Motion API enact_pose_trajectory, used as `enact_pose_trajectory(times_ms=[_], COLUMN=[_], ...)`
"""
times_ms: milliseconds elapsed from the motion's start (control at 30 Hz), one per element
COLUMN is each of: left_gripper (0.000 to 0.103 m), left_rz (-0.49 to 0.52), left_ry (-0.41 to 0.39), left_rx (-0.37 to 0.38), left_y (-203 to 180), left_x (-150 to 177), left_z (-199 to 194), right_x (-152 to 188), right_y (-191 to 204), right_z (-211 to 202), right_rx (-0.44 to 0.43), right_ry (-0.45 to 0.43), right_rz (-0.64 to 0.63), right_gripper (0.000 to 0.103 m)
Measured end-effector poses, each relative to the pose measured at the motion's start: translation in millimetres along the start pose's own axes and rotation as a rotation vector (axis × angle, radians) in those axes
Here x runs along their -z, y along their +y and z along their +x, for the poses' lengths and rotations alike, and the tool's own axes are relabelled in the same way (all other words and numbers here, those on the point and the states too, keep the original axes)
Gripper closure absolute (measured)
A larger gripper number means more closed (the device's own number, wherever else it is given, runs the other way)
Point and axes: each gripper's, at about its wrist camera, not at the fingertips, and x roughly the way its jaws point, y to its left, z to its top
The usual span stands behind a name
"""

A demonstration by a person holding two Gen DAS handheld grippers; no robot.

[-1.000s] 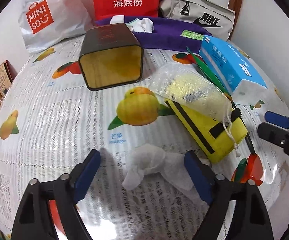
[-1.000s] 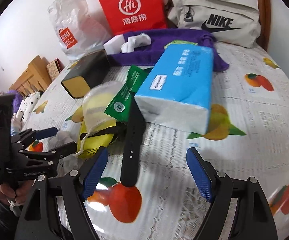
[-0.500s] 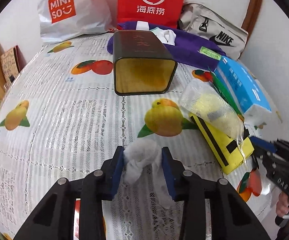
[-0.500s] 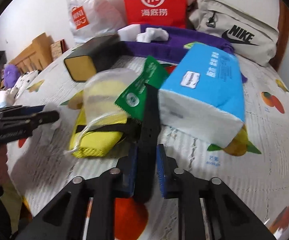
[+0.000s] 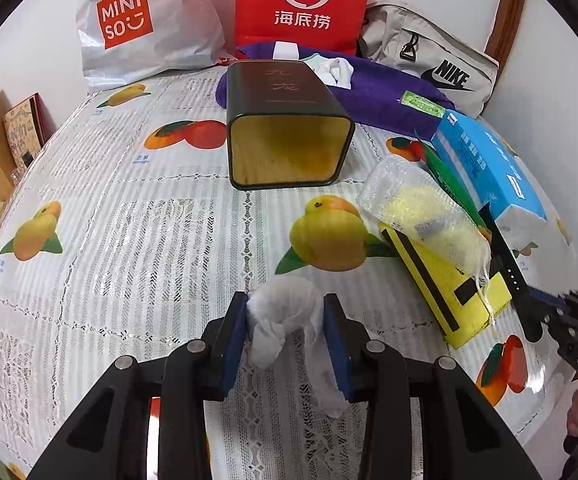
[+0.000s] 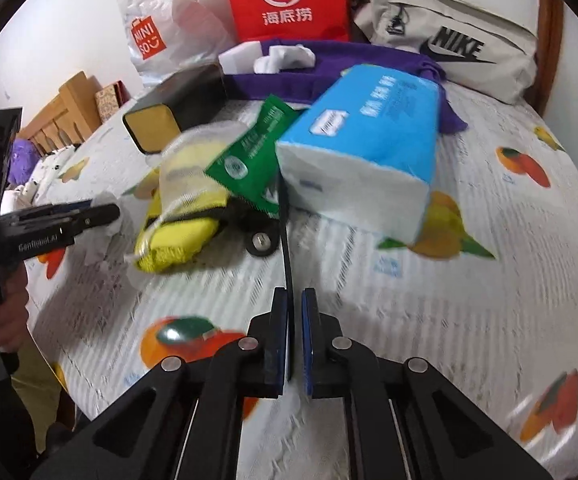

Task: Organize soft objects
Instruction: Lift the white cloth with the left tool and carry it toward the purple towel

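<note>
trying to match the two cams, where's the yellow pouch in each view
Left wrist: the yellow pouch lies right of centre, under the mesh bag.
Right wrist: it lies left of centre, blurred.
Shared landmark: the blue tissue pack, just beyond it in both.

Both wrist views overlook table (image 5: pixel 129 240).
</note>
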Motion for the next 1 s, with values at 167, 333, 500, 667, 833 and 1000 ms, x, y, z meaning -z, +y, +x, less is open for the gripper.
enact_pose_trajectory(times_ms=[167, 333, 500, 667, 833, 1000], left_gripper=[0.067, 0.070, 0.070, 0.069, 0.069, 0.069], left_rz=[-0.003, -0.020, -0.026, -0.002, 0.003, -0.002], left_ry=[-0.001, -0.008, -0.009, -0.009, 0.001, -0.001], left_rx=[0.000, 0.011, 0.016, -0.005, -0.003, -0.002], left_y=[-0.3, 3.0, 3.0, -0.8, -1.7, -1.8], left_x=[-0.5, -0.6, -0.6, -1.1, -3.7, -4.0], left_z=[-0.1, -0.8, -0.7, 0.9, 2.0, 2.3], right_x=[-20.1, -22.7, -7.5, 7.8, 0.4, -16.9], right_y=[4.6, 8.1, 4.8, -4.7, -1.3, 0.6], right_z=[16.1, 16.8, 4.6, -2.7, 5.1, 18.3], right_rx=[-0.010, -0.008, 0.014, 0.020, 0.018, -0.025], right_ry=[-0.018, -0.046, -0.029, -0.012, -0.039, -0.071], right_rz=[-0.016, -0.027, -0.019, 0.029, 0.009, 0.012], right_gripper=[0.096, 0.098, 0.099, 0.098, 0.097, 0.098])
